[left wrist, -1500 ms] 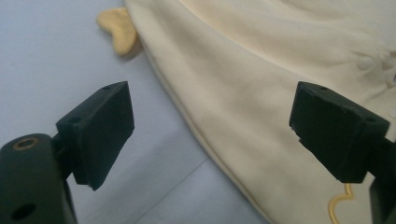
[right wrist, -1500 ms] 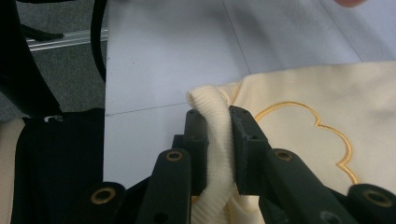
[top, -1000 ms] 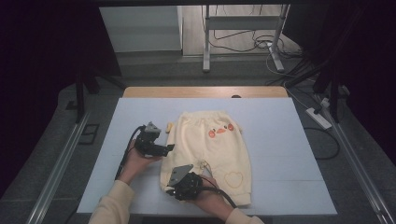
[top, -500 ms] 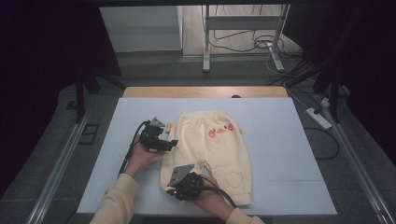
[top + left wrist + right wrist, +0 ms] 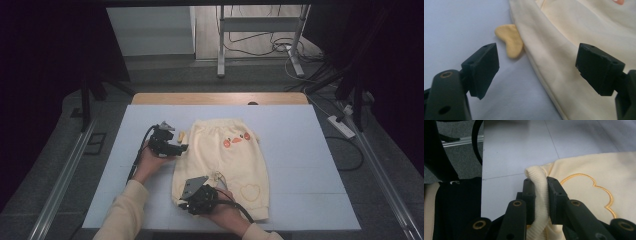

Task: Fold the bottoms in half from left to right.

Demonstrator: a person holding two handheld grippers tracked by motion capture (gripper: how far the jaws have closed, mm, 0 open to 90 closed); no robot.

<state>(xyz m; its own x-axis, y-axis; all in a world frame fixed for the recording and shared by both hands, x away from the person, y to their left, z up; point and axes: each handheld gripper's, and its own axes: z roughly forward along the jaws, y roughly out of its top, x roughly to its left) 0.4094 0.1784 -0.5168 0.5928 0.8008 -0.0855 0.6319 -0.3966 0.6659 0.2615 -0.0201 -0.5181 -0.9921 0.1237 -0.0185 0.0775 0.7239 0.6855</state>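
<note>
Step in hand: you are setting up a two-point hold on the cream trousers [image 5: 226,167], which lie flat on the surface [image 5: 310,165]; one hold is made, the other not yet.
Right gripper: your right gripper [image 5: 192,200] is clamped on the ribbed cuff [image 5: 539,195] at the trousers' near left corner; in the right gripper view the knit is squeezed between both pads.
Left gripper: your left gripper [image 5: 184,147] hangs just off the trousers' left edge, near the waistband. Its jaws stand wide and have just been closing a little, with the cloth's edge between them but neither pad pressing on it.
Trousers: they sit in the middle of the surface, waistband at the far end, legs toward you, with the orange duck print [image 5: 236,140] near the waist and a stitched heart outline [image 5: 249,192] on the near right leg.
Next move: as I judge it, bring the left gripper further over the trousers' side edge [image 5: 541,72] so both pads straddle the cloth, then close. Take the fabric itself, low enough to catch it and not the surface.
In the way: a small yellow tab [image 5: 510,40] pokes out from under the trousers' left edge, just beyond your left gripper; it may be a sewn-on wing or a loose piece, the view does not settle it. Keep clear of it.
Around: the right gripper's cable [image 5: 237,207] trails beside the trousers' near leg; a power strip [image 5: 341,126] lies on the floor well to the right of the trousers.
</note>
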